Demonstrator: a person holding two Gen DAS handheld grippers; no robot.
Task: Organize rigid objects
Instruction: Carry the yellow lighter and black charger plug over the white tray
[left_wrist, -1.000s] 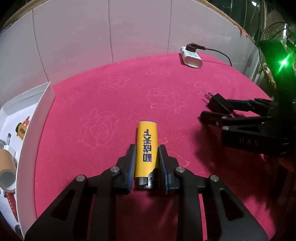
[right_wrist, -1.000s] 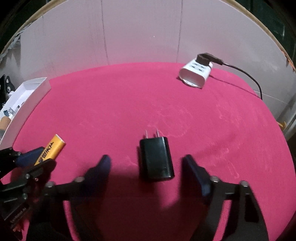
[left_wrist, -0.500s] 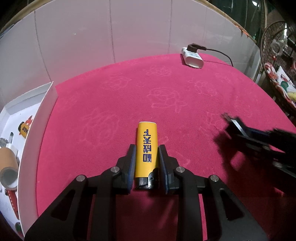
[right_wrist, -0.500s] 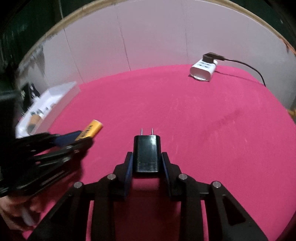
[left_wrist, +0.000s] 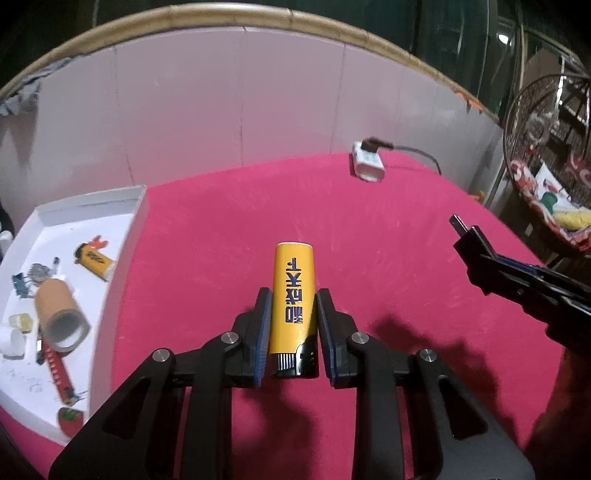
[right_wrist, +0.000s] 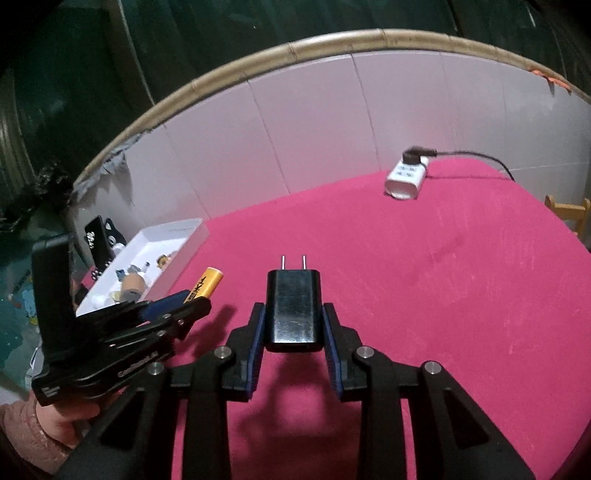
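Observation:
A yellow lighter with blue lettering is clamped between the pads of my left gripper and held above the red tablecloth. My right gripper is shut on a black plug-in charger, prongs pointing forward, also off the cloth. In the right wrist view the left gripper and its lighter are at the left, near the white box. In the left wrist view the right gripper with the charger is at the right.
The open white box at the table's left edge holds a tape roll, another lighter, a red pen and small items. A white power adapter with a black cable lies at the far side by the tiled wall.
The right gripper closed on the black charger and lifted it off the cloth. The left gripper rose with the lighter, and the white box is now more in view.

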